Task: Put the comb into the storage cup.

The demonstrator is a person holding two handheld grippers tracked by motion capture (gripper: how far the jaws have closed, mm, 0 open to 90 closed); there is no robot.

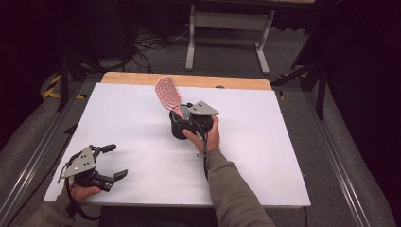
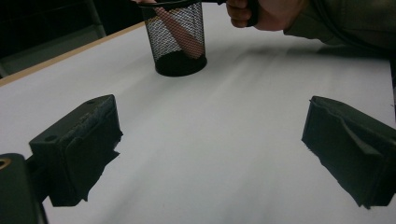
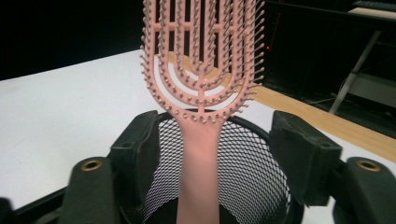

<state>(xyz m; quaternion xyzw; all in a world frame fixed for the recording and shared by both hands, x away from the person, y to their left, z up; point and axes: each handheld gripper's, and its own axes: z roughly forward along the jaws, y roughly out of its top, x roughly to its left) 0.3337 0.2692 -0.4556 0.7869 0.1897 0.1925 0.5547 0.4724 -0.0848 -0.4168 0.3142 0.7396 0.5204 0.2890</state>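
A pink hairbrush (image 1: pixel 166 92) stands handle-down in a black mesh cup (image 1: pixel 178 128) near the middle of the white table; its head leans back-left. My right gripper (image 1: pixel 193 119) hovers at the cup's rim. In the right gripper view the jaws stand open on either side of the brush handle (image 3: pixel 201 158), with a gap on each side, above the cup (image 3: pixel 254 172); the right gripper (image 3: pixel 217 133) holds nothing. My left gripper (image 1: pixel 115 161) rests open at the front left, empty. The left gripper (image 2: pixel 210 140) faces the cup (image 2: pixel 180 44) across bare table.
The white tabletop (image 1: pixel 265 156) has a wooden strip (image 1: pixel 236 82) along its far edge. Metal rails (image 1: pixel 33 161) run along both sides. A grey table frame (image 1: pixel 227 28) and cables (image 1: pixel 146 45) lie on the floor beyond.
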